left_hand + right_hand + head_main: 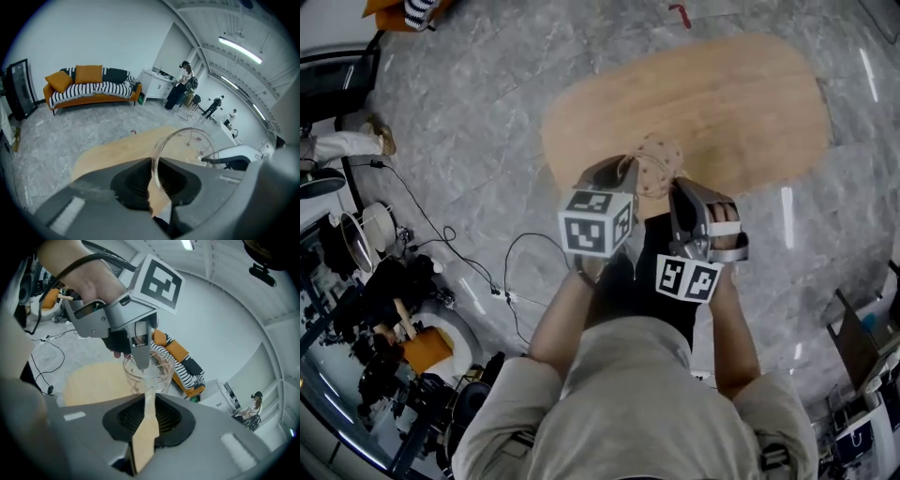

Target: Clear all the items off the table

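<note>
A clear glass bowl (pixel 657 165) with pinkish spots hangs in the air above the near edge of the oval wooden table (pixel 722 103), held from two sides. My left gripper (pixel 628 171) is shut on the bowl's left rim. In the left gripper view the thin glass rim (pixel 156 161) runs between the jaws of that gripper (pixel 154 177). My right gripper (pixel 676 192) is shut on the opposite rim. In the right gripper view the bowl (pixel 154 372) stands just past my right gripper (pixel 149 401), and the left gripper's finger (pixel 140 352) clamps its far wall. The tabletop (pixel 93 380) shows bare wood.
Grey marble floor surrounds the table. Cables (pixel 478 262) trail over the floor at left, beside cluttered gear (pixel 384 319). An orange sofa with a striped throw (pixel 91 86) stands by the far wall, next to a white cabinet (pixel 157 84). People stand in the far room (pixel 185 75).
</note>
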`<state>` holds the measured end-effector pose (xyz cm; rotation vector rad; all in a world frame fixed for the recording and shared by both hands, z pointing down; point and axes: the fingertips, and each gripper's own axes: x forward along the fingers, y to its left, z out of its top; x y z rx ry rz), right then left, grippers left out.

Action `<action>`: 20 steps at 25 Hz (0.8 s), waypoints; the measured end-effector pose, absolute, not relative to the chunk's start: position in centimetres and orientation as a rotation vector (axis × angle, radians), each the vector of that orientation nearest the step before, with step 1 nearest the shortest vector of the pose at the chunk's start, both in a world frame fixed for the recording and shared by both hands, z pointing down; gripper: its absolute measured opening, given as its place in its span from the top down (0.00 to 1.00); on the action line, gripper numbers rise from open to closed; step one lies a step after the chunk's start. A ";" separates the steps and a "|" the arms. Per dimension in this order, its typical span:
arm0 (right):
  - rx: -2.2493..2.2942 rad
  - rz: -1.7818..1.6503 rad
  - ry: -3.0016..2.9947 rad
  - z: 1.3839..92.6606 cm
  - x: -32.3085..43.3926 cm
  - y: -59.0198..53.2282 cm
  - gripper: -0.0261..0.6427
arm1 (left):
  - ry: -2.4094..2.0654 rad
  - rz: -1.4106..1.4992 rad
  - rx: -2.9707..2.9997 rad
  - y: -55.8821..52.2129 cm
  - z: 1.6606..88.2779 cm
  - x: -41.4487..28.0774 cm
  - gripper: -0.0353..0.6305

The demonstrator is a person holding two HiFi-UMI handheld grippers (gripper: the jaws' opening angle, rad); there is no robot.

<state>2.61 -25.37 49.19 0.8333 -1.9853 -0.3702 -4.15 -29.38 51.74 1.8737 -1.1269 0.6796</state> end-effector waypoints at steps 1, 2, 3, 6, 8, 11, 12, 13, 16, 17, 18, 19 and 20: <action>0.848 -0.380 -1.985 48.5 2.5 -25.1 0.88 | -1.136 0.676 1.887 -29.2 51.0 -4.3 0.86; 0.864 -0.391 -1.985 47.9 2.4 -24.9 0.88 | -1.147 0.671 1.903 -29.0 50.2 -4.4 0.86; 0.880 -0.400 -1.986 47.2 2.2 -24.6 0.88 | -1.157 0.664 1.917 -28.8 49.4 -4.5 0.86; 0.917 -0.424 -1.989 44.9 1.6 -22.6 0.88 | -1.187 0.649 1.953 -26.9 46.8 -5.2 0.86; 0.941 -0.458 -1.985 43.0 1.0 -21.0 0.88 | -1.207 0.640 1.990 -25.3 44.8 -5.7 0.86; 0.976 -0.505 -1.976 40.6 -0.1 -18.7 0.88 | -1.226 0.612 2.037 -23.3 42.2 -6.8 0.86; 0.985 -0.513 -1.974 40.1 -0.5 -17.7 0.88 | -1.229 0.603 2.045 -22.4 41.7 -7.2 0.86; 0.993 -0.519 -1.970 39.6 -0.8 -16.7 0.88 | -1.232 0.595 2.053 -21.4 41.1 -7.5 0.86; 1.023 -0.545 -1.958 38.1 -2.0 -14.0 0.88 | -1.240 0.577 2.083 -18.7 39.5 -8.6 0.86; 1.033 -0.555 -1.955 37.6 -2.5 -13.2 0.88 | -1.242 0.574 2.094 -17.9 39.0 -9.1 0.86; 1.043 -0.564 -1.951 37.2 -2.9 -12.4 0.88 | -1.242 0.571 2.105 -17.1 38.5 -9.5 0.86; 1.051 -0.571 -1.947 36.8 -3.2 -11.5 0.88 | -1.241 0.568 2.115 -16.3 38.1 -9.8 0.86; 1.060 -0.577 -1.943 36.4 -3.5 -10.6 0.88 | -1.240 0.564 2.125 -15.4 37.6 -10.0 0.86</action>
